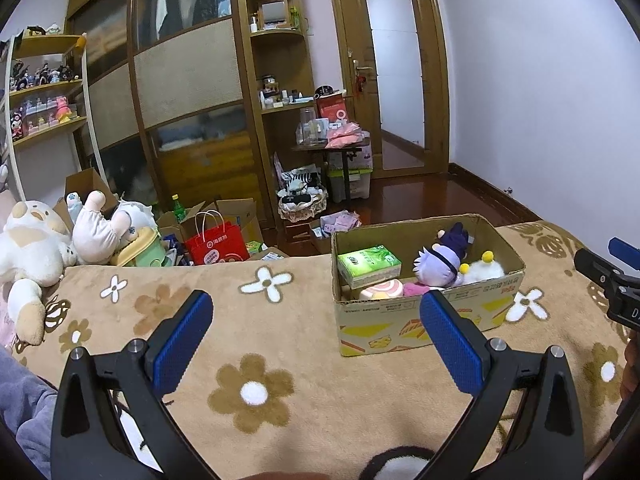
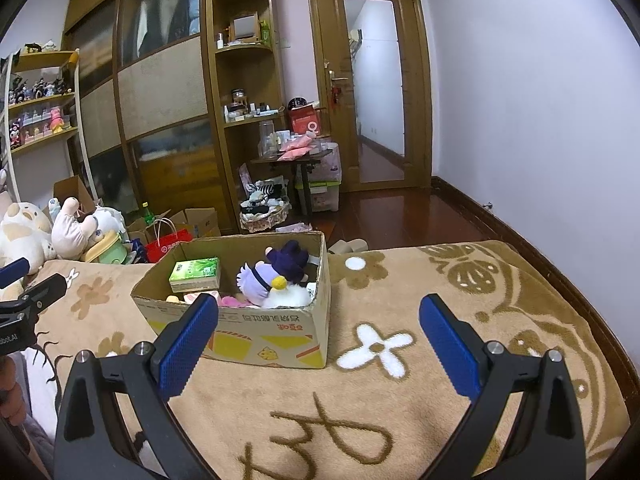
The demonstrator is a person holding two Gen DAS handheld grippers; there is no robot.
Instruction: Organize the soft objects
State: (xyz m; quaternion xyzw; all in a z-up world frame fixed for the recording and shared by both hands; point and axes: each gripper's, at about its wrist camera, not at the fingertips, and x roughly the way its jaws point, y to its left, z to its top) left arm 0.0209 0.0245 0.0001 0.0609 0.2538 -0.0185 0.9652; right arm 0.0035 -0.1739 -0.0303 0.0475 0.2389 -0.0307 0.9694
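Observation:
An open cardboard box (image 1: 424, 322) (image 2: 256, 332) stands on the tan flowered blanket (image 1: 288, 360). Inside lie a green tissue pack (image 1: 369, 266) (image 2: 195, 274), a purple-haired plush doll (image 1: 442, 260) (image 2: 272, 270), a white fluffy toy with yellow pompoms (image 1: 482, 270) (image 2: 286, 294) and pink soft items (image 1: 384, 290). My left gripper (image 1: 316, 304) is open and empty, held above the blanket left of the box. My right gripper (image 2: 318, 308) is open and empty, just in front of the box's right side. Each gripper shows at the other view's edge.
Large cream plush toys (image 1: 32, 256) (image 2: 24, 232) lie at the blanket's left end. Beyond the bed edge are a red paper bag (image 1: 218, 242), cardboard boxes, a wicker basket (image 1: 302, 204), shelves and a wooden door (image 1: 394, 68).

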